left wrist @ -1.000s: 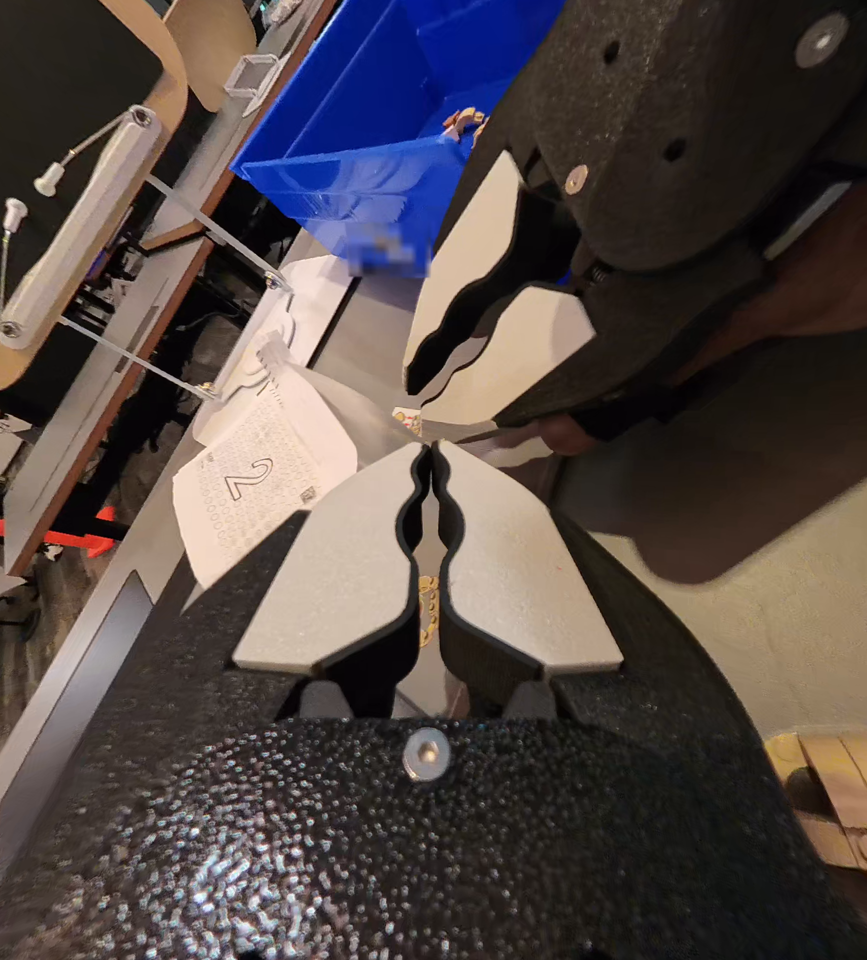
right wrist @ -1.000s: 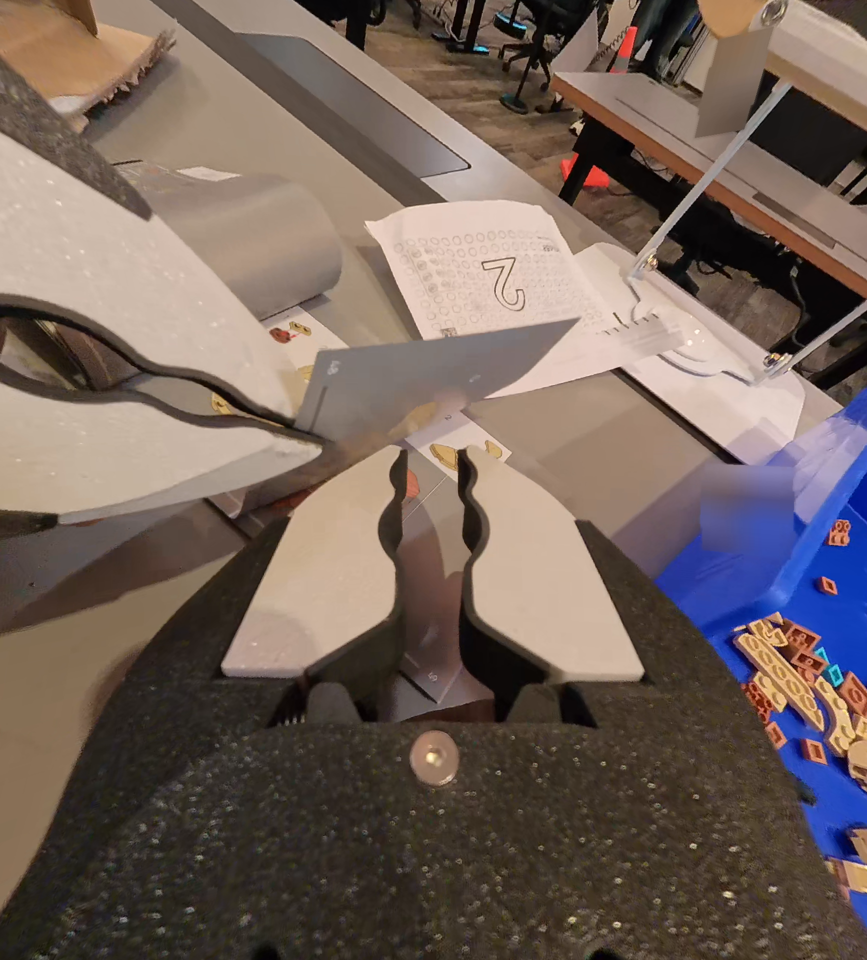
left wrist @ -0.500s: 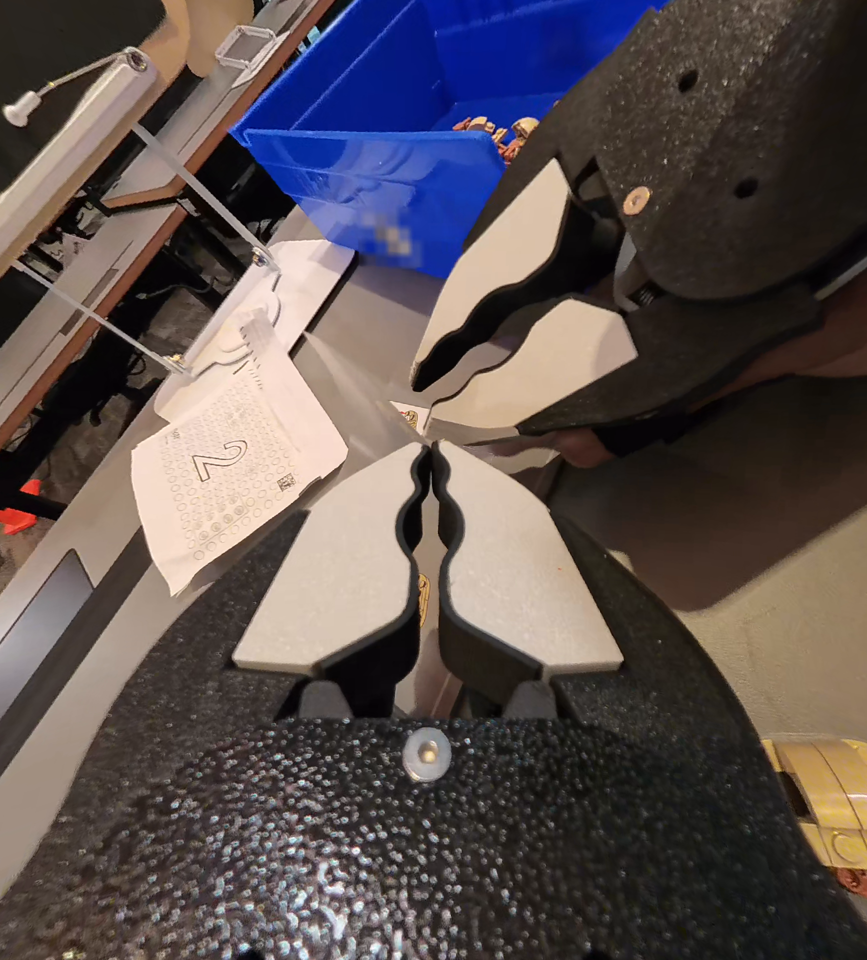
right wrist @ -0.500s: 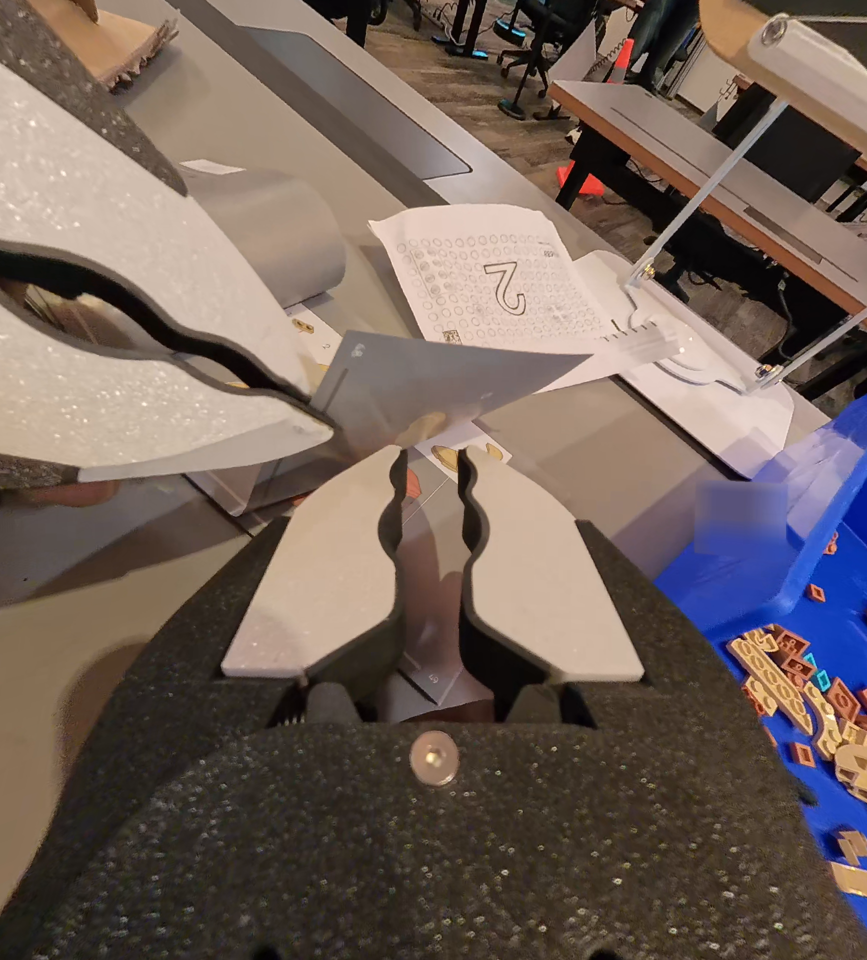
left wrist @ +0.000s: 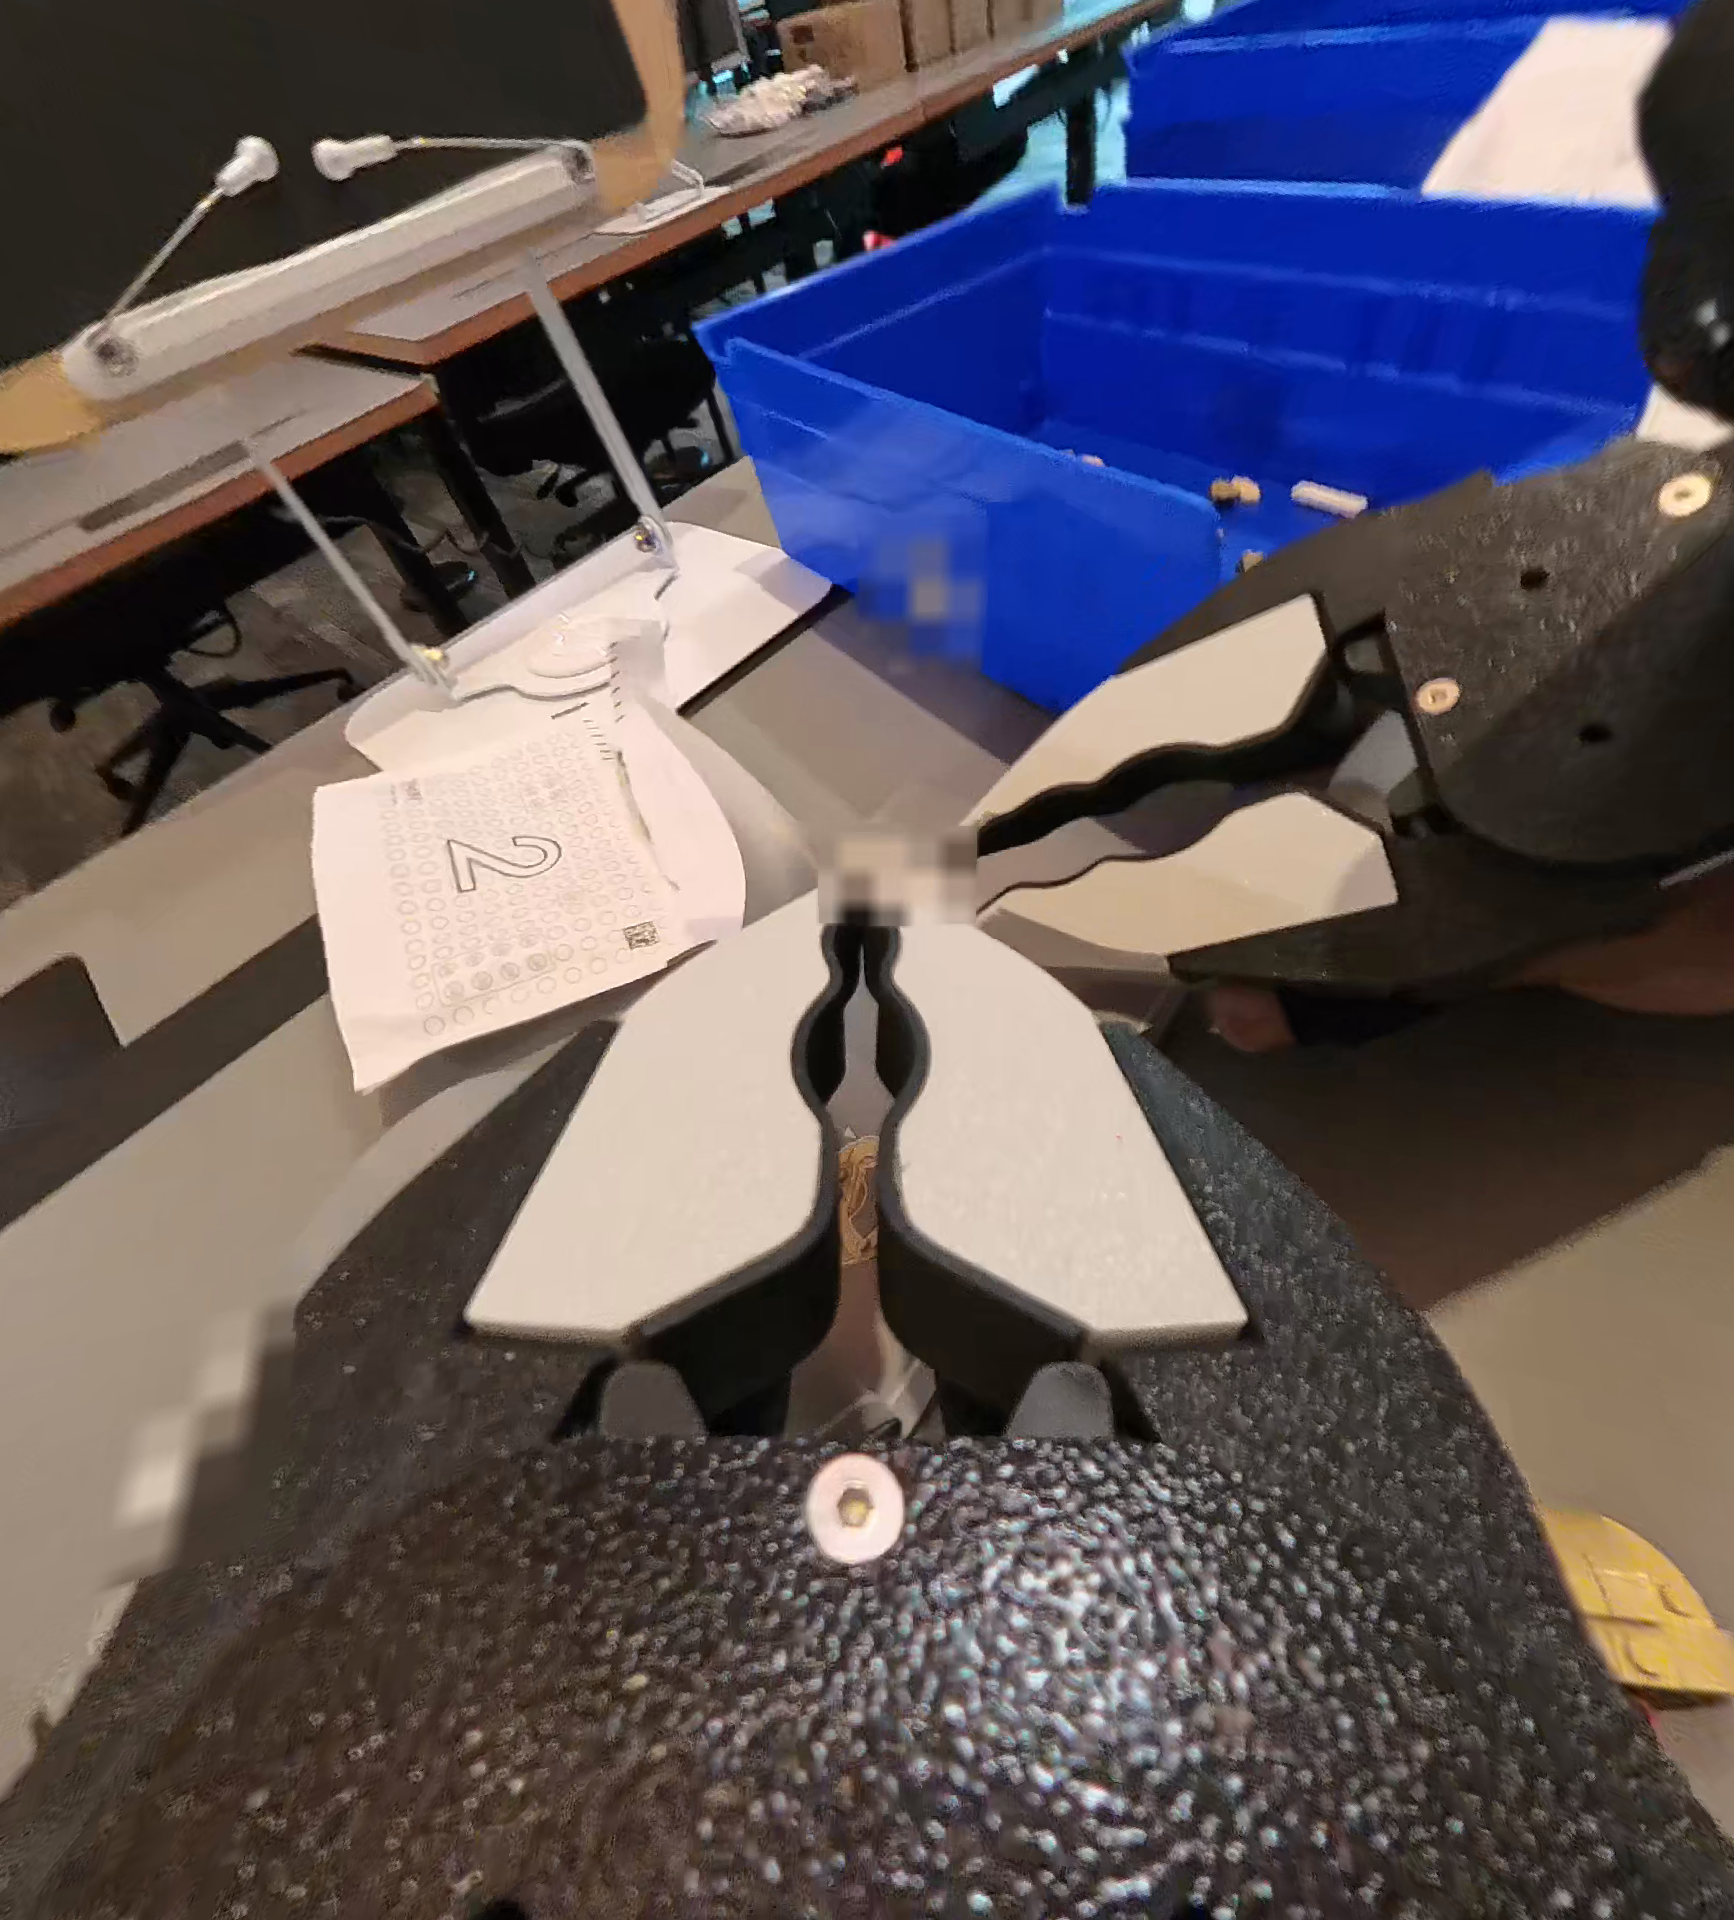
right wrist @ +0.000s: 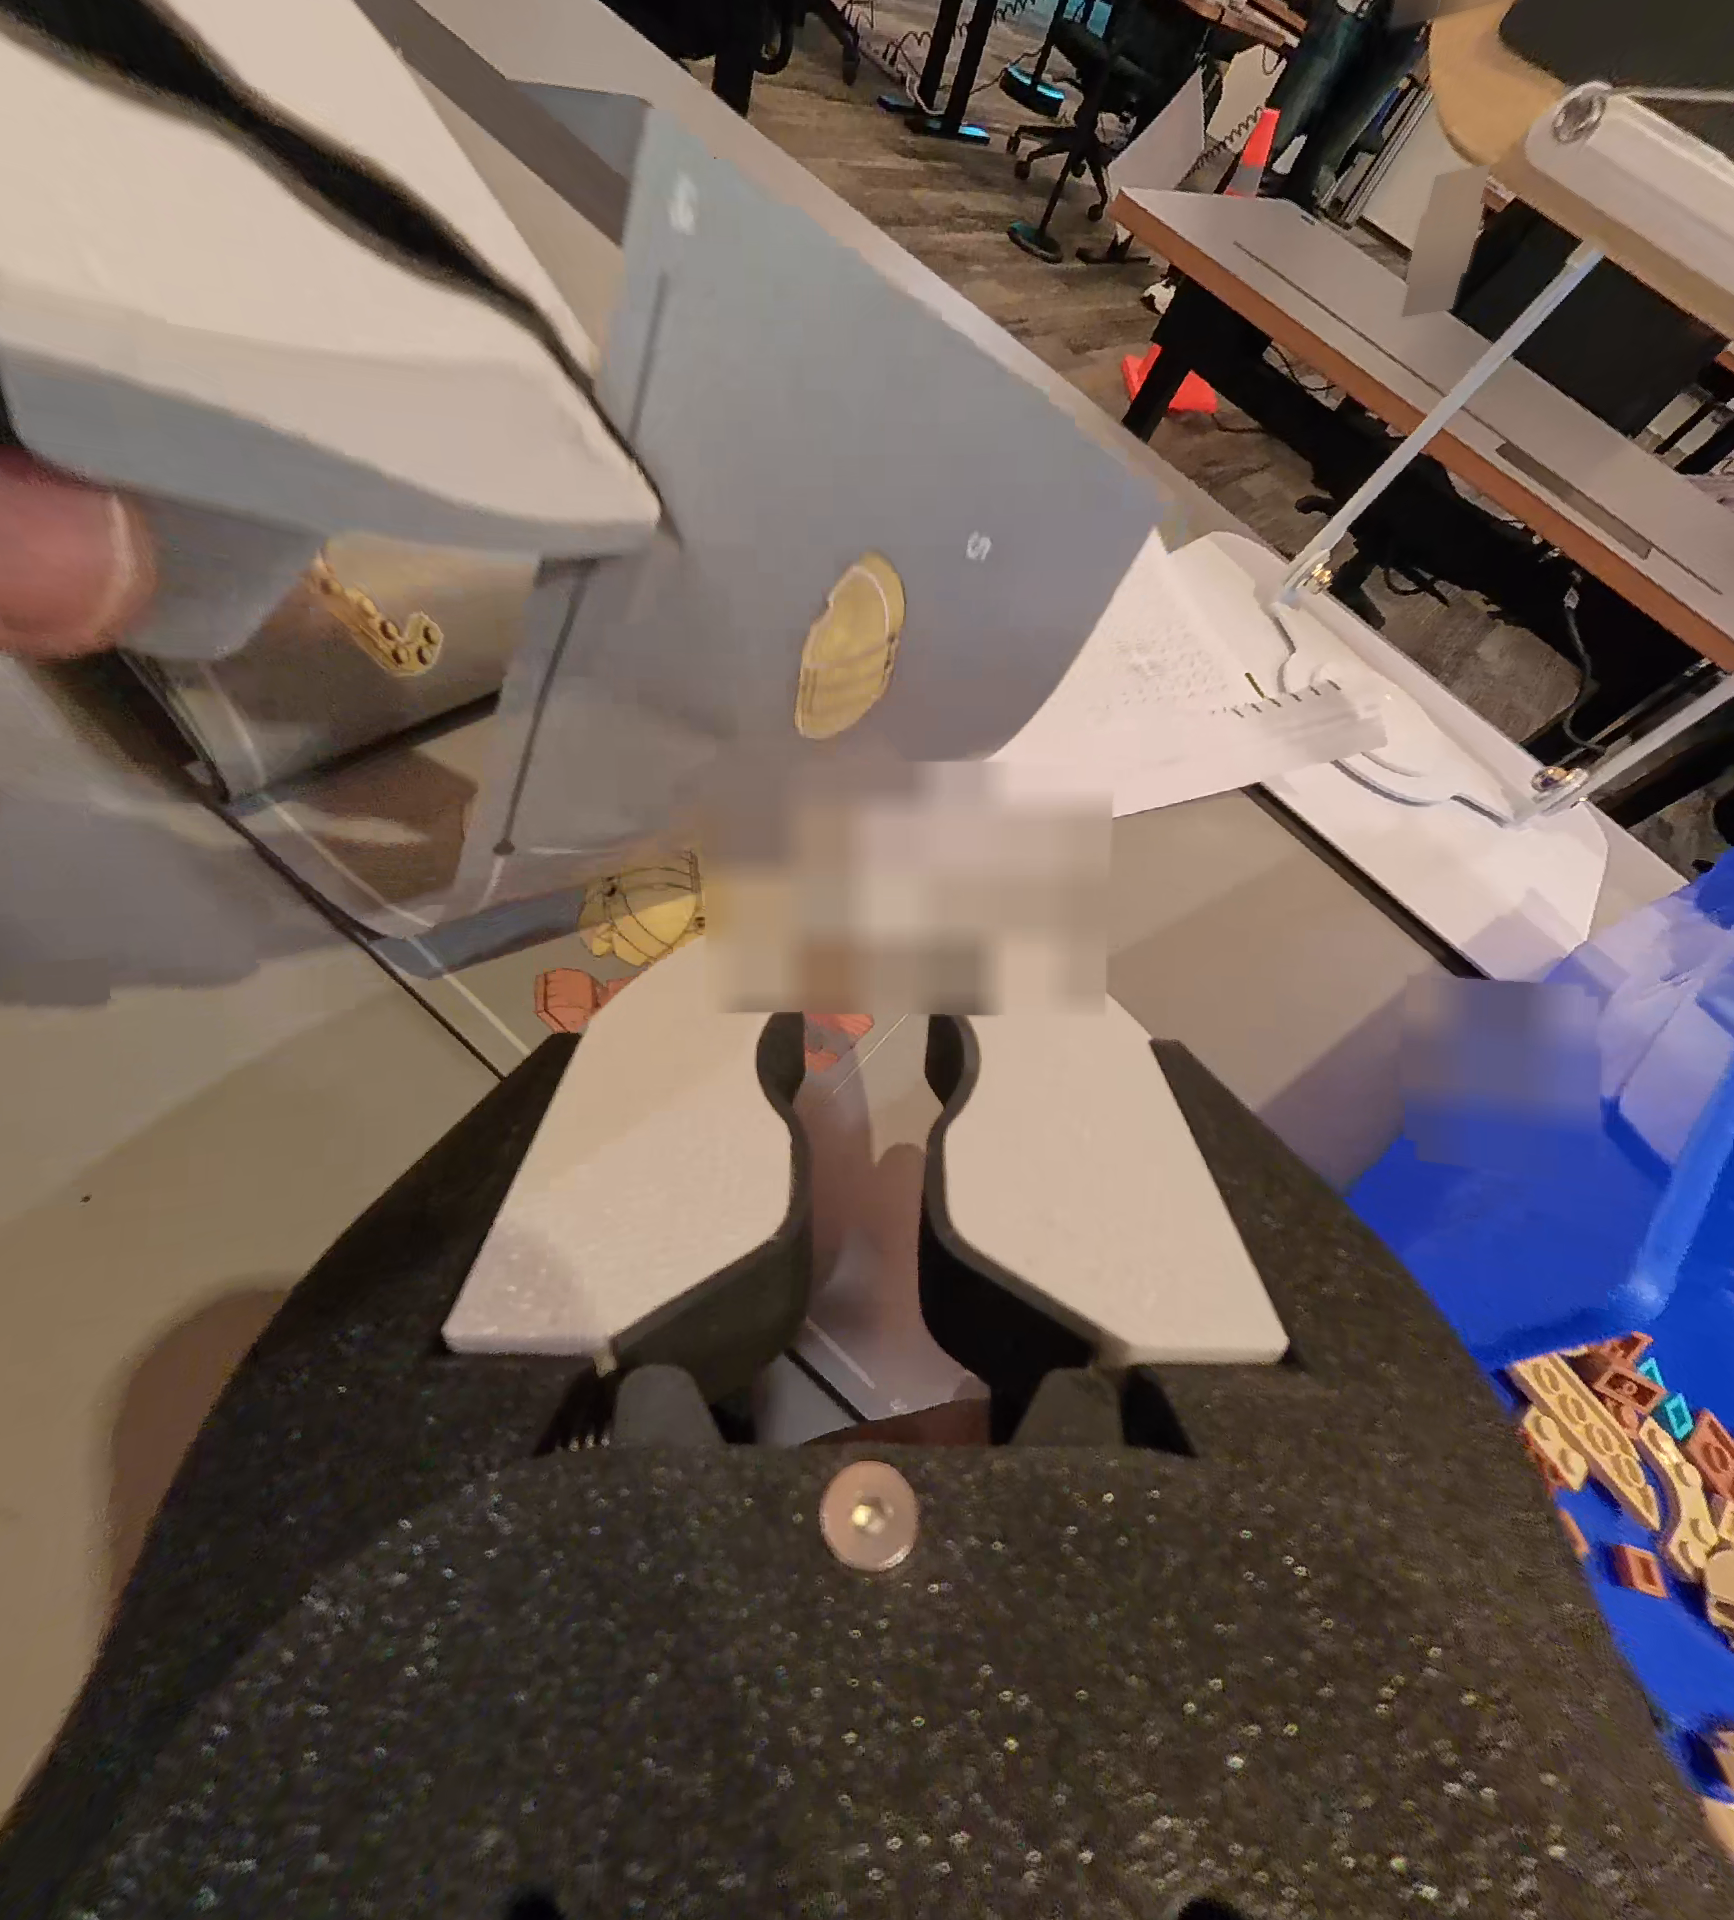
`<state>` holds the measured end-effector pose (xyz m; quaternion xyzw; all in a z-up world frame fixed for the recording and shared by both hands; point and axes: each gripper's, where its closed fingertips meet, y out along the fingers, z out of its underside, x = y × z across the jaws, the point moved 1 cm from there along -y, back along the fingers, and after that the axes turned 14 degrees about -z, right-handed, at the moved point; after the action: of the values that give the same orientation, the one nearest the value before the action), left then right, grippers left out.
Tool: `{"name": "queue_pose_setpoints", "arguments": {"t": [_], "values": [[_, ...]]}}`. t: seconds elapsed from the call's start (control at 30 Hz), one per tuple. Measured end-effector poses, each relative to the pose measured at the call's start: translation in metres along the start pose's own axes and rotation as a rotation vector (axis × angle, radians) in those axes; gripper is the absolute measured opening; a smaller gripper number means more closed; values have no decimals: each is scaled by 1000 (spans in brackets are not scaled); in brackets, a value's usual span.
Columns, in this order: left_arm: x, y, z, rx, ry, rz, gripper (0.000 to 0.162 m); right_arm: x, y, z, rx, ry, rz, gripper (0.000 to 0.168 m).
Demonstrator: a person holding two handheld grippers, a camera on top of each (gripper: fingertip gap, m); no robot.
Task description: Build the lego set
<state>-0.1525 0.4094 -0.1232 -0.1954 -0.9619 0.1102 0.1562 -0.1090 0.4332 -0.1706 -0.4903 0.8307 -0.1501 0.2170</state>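
The instruction booklet lies open on the grey table. My left gripper is shut on one grey page and holds it lifted and curled above the booklet. That gripper also shows at the upper left of the right wrist view. My right gripper hovers low over the booklet's near edge with its fingers a little apart and nothing between them. It shows at the right of the left wrist view. A tan, partly built Lego piece lies by my left gripper.
A blue bin with several tan and brown bricks stands to the right. It also shows in the left wrist view. A white numbered paper bag and a clear stand lie beyond the booklet. Desks and chairs stand behind. My hands' fingertips stand some 7 cm from each other.
My left gripper has raised and swung the grey page over, so it now stands steeper and shows its printed side. My right gripper has stayed low over the booklet.
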Motion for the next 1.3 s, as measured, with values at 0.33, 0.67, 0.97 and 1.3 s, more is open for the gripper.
{"name": "queue_pose_setpoints", "arguments": {"t": [0.33, 0.67, 0.97, 1.3], "values": [[62, -28, 7, -16, -320, -62, 0, 11, 21, -29, 1, -8, -90, 18], [105, -70, 47, -9, -555, -135, 0, 36, 52, -32, 117, -125, -175, 19], [113, -80, 66, 70, -532, -143, 3, 48, 71, -29, 192, -175, -209, 19], [123, -102, 91, 207, -259, -197, 26, 51, 79, -32, 189, -181, -217, 19]]}}
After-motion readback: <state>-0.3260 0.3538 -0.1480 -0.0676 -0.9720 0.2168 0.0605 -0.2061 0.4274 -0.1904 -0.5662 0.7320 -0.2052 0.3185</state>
